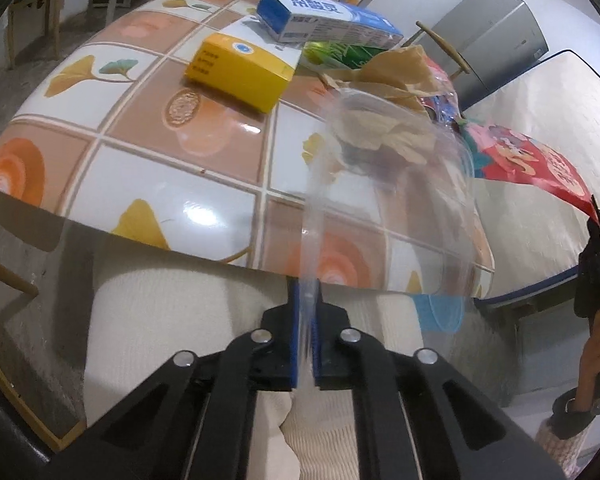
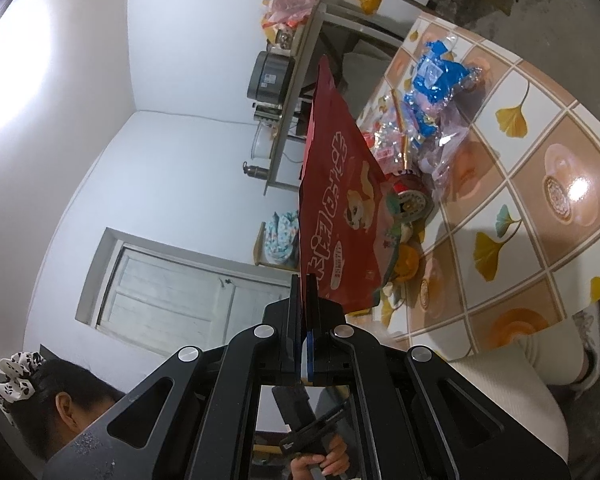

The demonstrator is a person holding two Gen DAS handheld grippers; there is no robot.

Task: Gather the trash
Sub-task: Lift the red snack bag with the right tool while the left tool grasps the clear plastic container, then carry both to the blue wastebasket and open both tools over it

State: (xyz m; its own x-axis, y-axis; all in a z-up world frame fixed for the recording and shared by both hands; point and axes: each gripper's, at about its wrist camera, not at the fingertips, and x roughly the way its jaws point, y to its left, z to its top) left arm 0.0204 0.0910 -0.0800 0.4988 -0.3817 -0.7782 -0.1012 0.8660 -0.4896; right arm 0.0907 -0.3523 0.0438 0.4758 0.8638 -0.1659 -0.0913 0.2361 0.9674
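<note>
Right, far left on the glossy tiled table (image 1: pixel 112 168), with its ginkgo-leaf print, a yellow box (image 1: pixel 240 70) lies flat, and behind it a blue-and-white carton (image 1: pixel 324 20) rests tilted on green packaging (image 1: pixel 332 56). Moving across, the left gripper (image 1: pixel 309 336) has its blue pads clamped tight on the thin rim of a clear plastic cup (image 1: pixel 396 184), a soft see-through shell over the table's near edge. Crumpled tan paper (image 1: pixel 392 76) sits in its mouth. Beyond, more wrappers crowd the table's right side. Further right, the right gripper (image 2: pixel 305 320) is fully closed on the bottom edge of a red bag (image 2: pixel 340 208), flat and shiny, standing upright. It blocks part of the foil wrappers (image 2: pixel 432 92) heaped on the table behind.
</note>
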